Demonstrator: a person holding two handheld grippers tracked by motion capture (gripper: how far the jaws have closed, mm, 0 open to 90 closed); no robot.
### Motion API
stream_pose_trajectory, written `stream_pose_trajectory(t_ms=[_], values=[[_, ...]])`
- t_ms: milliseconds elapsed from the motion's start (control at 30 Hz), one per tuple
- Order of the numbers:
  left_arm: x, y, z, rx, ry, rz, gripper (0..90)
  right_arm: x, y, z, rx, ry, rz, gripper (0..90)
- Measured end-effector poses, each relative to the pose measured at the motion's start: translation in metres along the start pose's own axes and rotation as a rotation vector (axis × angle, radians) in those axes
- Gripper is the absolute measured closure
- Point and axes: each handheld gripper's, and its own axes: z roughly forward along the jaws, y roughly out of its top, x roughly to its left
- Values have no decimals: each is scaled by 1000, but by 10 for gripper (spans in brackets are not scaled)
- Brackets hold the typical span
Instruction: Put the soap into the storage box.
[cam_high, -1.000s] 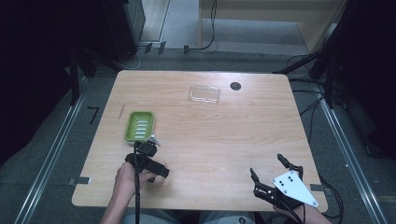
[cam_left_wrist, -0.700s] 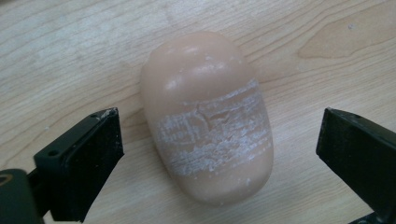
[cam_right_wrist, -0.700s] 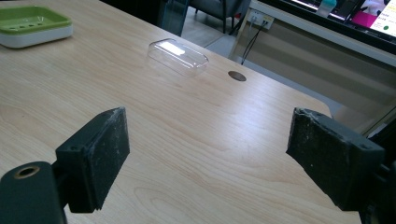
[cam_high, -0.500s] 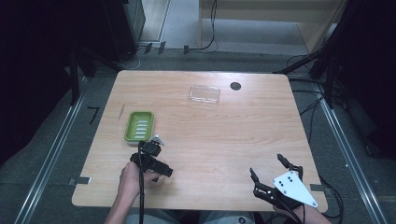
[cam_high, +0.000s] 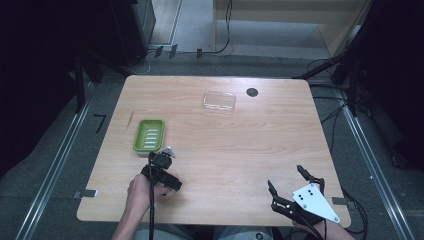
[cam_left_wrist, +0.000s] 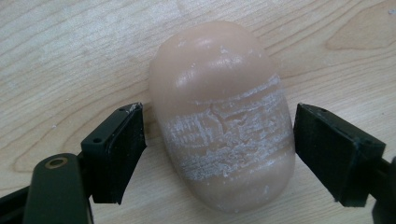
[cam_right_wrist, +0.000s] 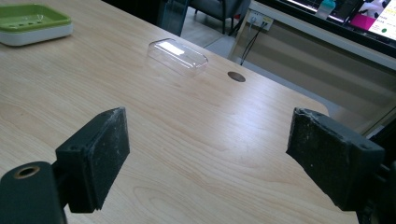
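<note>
The soap bar (cam_left_wrist: 222, 126) lies on the table (cam_high: 235, 150) just before the dish (cam_high: 149, 135), the lid (cam_high: 219, 101) far behind.

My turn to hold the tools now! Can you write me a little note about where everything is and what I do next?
Left tool: its jaws have just been closing around the soap bar, which lies flat on the table. Small gaps show at both pads, so it is not gripped yet.
Right tool: open, empty, at the table's near right corner.
Green soap dish: empty, just beyond the left tool.
Clear lid: far side of the table, apart from the dish.
Done: left tool lined up on the soap.
Left, probably: finish the squeeze, lift the soap into the dish, then perhaps add the lid.
</note>
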Motion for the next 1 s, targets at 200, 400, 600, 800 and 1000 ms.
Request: stream_pose_trajectory(t_ms=[200,400,600,800,1000], values=[[1,-1,0,7,-1,3,237,0,0,0,-1,1,-5,133],[5,-2,-3,2,-6,-5,260,1,-1,-1,-4,-5,-7,132],[3,0,-1,-31,-4,-30,251,1,0,-1,-4,-3,-11,132],[1,1,3,-8,9,-29,269,1,-1,-1,-3,-4,-10,133],[1,0,3,2,13,-24,298,1,-1,-1,-1,-5,-11,133]])
